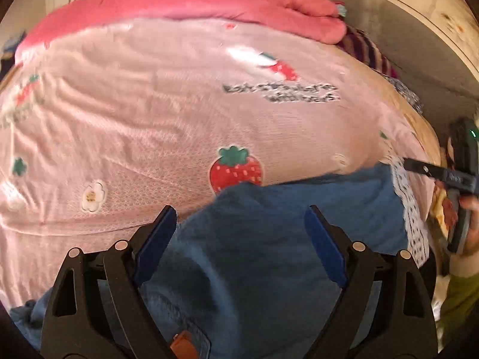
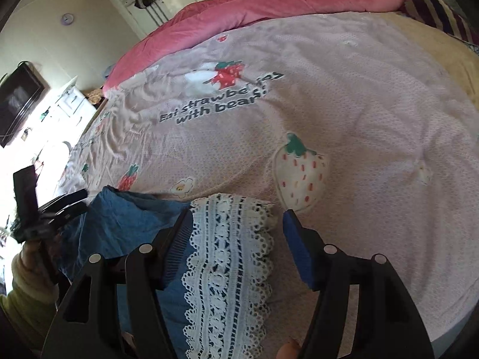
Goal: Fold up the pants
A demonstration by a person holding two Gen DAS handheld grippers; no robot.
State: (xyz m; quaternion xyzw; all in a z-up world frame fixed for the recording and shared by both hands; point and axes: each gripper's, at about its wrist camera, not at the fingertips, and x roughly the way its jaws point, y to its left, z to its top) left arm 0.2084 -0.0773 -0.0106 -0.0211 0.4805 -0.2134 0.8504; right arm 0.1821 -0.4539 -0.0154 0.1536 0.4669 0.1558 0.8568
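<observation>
A pink strawberry-print sheet (image 2: pixel 344 104) covers the bed, with a rolled red quilt (image 1: pixel 185 3) at 12 o'clock and a striped cloth (image 2: pixel 437 9) at 1 o'clock. Both grippers tilt downward. The left gripper (image 1: pixel 239 230) has its jaws wide above the blue pants (image 1: pixel 269 254), gripping nothing. The right gripper (image 2: pixel 236 245) has its jaws apart around the pants' white lace trim (image 2: pixel 227 269), pads clear. The pants lie at 6 o'clock on the bed.

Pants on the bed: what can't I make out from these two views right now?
- Pants, left wrist view: waist end cut off by the bottom edge and covered by the left claw; the whole frame is motion-blurred.
- Lace hem, right wrist view: lower part runs out of frame between the open right claw fingers.
- Fold count: layers hide each other.
</observation>
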